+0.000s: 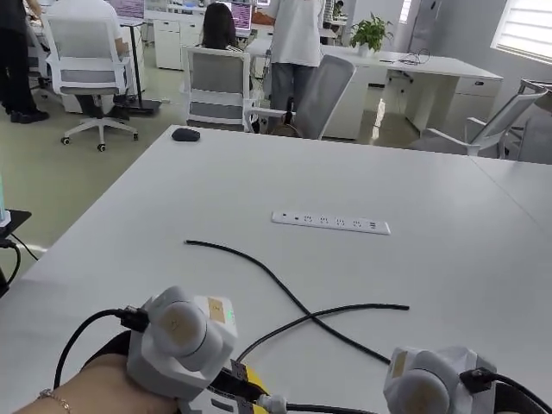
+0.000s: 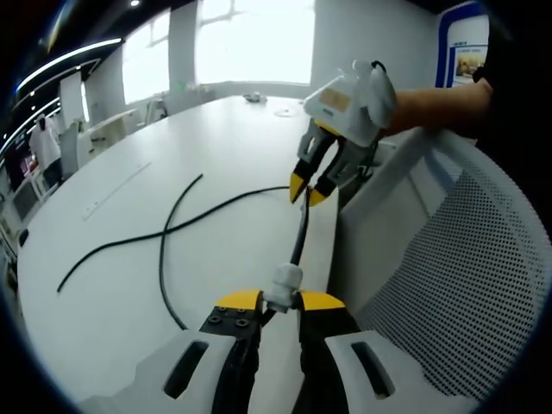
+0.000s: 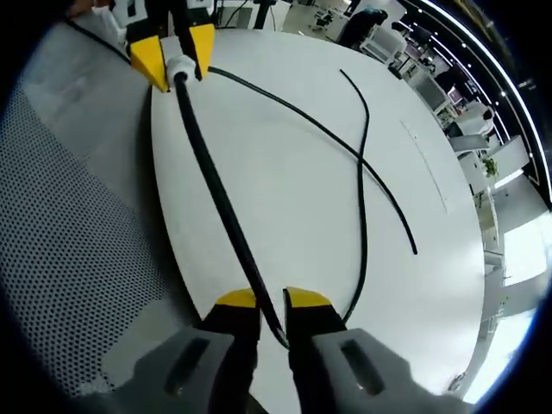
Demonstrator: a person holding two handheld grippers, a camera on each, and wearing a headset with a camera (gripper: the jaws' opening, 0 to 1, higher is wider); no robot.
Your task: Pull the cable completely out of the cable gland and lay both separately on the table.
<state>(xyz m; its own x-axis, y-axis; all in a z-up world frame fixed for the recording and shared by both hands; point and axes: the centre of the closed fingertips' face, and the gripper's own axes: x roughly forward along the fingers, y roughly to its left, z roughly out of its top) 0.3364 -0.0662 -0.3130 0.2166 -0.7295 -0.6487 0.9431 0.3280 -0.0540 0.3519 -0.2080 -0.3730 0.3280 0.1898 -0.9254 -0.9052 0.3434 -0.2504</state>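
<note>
A white cable gland sits pinched between the yellow tips of my left gripper, which is shut on it. From the gland a black cable runs straight to my right gripper, shut on the cable a short way off. In the right gripper view the cable passes between my right gripper's tips and leads up to the gland in the left gripper. The rest of the cable lies on the white table, crossing itself. Both grippers hover at the table's near edge.
A white power strip lies mid-table and a dark mouse sits at the far edge. A grey mesh chair back is close beside the grippers. Office chairs and people stand beyond the table.
</note>
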